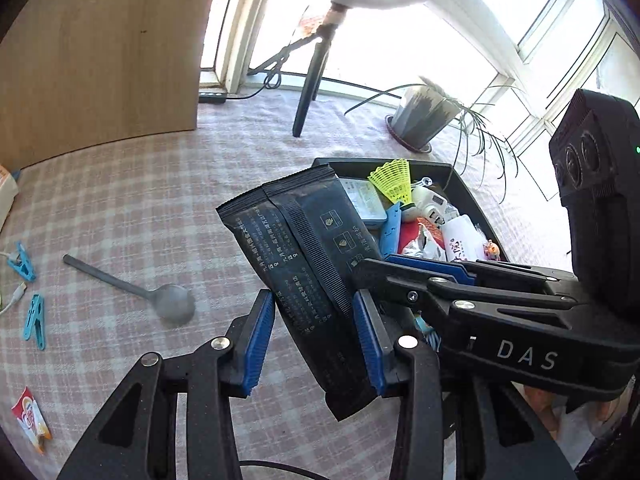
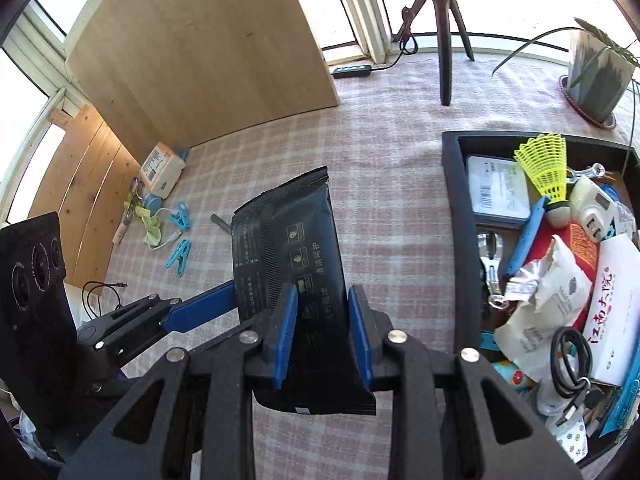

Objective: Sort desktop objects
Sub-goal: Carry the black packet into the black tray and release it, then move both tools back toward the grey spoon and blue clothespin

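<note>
Both claws grip one black wet-wipe packet [image 1: 304, 264], lifted clear of the table [image 1: 160, 200] and tilted.

Left claw [image 1: 314, 340]: jaws partly closed, blue pads [image 1: 260, 340] pressed on the packet's two long edges near its lower half. Right claw [image 2: 322, 336]: jaws narrower, blue pads [image 2: 286, 332] clamped on the same packet's lower end. In the left wrist view the right claw reaches in from the right, its fingertips on the packet's right edge; in the right wrist view the left claw comes in from the left and meets the packet's left edge.

Packet hangs above the checked tablecloth, just left of the black tray [image 2: 460, 240], not over it in the right wrist view.

Tray is crowded: yellow shuttlecock [image 2: 546, 168], white box with red characters [image 2: 612, 312], crumpled white-and-silver wrapper [image 2: 548, 292], blue flat piece [image 2: 528, 236], coiled black cable [image 2: 572, 364], grey-framed label card [image 2: 500, 188].

On the table, left side: grey spoon [image 1: 160, 296], two blue clothes pegs [image 1: 34, 320], a small sachet [image 1: 32, 420] near the front edge. Farther back in the right wrist view: a white-and-orange carton [image 2: 162, 174] against the wooden panel [image 2: 200, 60].

Back of table: tripod leg [image 1: 306, 92], potted plant [image 1: 424, 120], power strip [image 2: 352, 71] by the window.
</note>
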Demonstrator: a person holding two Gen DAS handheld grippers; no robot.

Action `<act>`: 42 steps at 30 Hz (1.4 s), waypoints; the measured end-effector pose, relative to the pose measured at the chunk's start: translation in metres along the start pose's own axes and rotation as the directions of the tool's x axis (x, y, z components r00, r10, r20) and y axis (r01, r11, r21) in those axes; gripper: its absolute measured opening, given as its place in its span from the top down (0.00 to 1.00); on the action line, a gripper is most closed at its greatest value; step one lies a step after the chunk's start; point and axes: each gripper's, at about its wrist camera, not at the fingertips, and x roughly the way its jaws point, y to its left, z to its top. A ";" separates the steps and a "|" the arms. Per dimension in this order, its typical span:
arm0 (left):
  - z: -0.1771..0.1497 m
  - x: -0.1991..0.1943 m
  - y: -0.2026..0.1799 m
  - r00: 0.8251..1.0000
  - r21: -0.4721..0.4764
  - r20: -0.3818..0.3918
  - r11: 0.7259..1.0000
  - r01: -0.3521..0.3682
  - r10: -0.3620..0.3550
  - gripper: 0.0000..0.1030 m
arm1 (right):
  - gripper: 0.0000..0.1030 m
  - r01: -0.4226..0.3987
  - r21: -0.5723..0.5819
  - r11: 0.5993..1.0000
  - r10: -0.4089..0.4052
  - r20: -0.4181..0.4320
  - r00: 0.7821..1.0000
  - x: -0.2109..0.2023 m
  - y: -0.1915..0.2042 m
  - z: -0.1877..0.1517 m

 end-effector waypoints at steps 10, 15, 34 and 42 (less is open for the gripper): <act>0.043 0.060 -0.131 0.988 0.124 -0.054 0.981 0.148 -0.142 0.63 | 0.73 0.134 0.181 0.974 -0.155 0.106 0.982 -0.089 -0.126 -0.004; 0.051 0.073 -0.152 0.992 0.126 -0.068 0.985 0.117 -0.109 0.61 | 0.71 0.231 0.222 0.947 -0.266 0.143 0.954 -0.123 -0.164 -0.007; 0.029 -0.004 -0.018 0.985 0.027 -0.001 0.984 -0.174 0.174 0.61 | 0.52 0.312 0.021 0.950 -0.310 0.188 0.932 -0.091 -0.091 -0.015; 0.010 -0.049 0.036 0.949 -0.013 0.061 0.951 -0.309 0.309 0.61 | 0.52 0.229 -0.034 0.973 -0.218 0.195 0.956 -0.072 -0.038 -0.012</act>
